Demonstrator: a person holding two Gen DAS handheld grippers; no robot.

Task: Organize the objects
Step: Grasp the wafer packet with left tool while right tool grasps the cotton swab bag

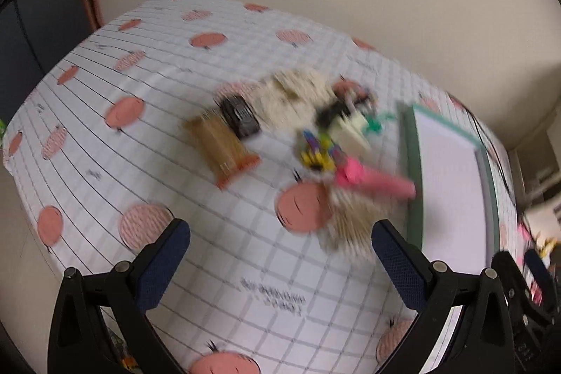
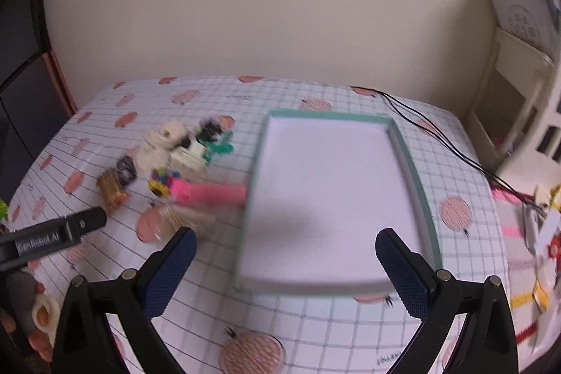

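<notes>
both grippers wide and empty over table, both views blurred

left to right:
- tablecloth (image 2: 315, 321): white grid with pink round prints, covers the table.
- left gripper (image 1: 280, 255): blue pads far apart, nothing between them, above bare cloth. in the right wrist view its black body pokes in from the left edge.
- clutter pile sits left of the tray, all on the cloth:
  - toothpick jar (image 2: 111, 191), brown with orange cap, lying on its side, leftmost.
  - small dark object (image 2: 127, 171) just beside it, too blurred to identify.
  - cream yarn-like bundle (image 2: 161, 142) behind that.
  - cream block (image 2: 187, 158) with a green piece (image 2: 221, 148) next to it.
  - multicolour small item (image 2: 162, 181), blurred.
  - pink tube-like object (image 2: 210, 193), lying flat, its right end touching or nearly touching the tray's left wall; cannot tell which.
  - loose fan of toothpicks (image 2: 189, 216) on the cloth just in front of the pink object.
- tray (image 2: 413, 170): green rim, white inside, nothing in it, centre-right of table.
- right gripper (image 2: 285, 269): pads far apart, nothing held, lined up over the tray's near edge.
- black cables (image 2: 438, 135) run across the cloth past the tray's far right corner.
- white rack (image 2: 519, 107) at the right edge, off the table.
</notes>
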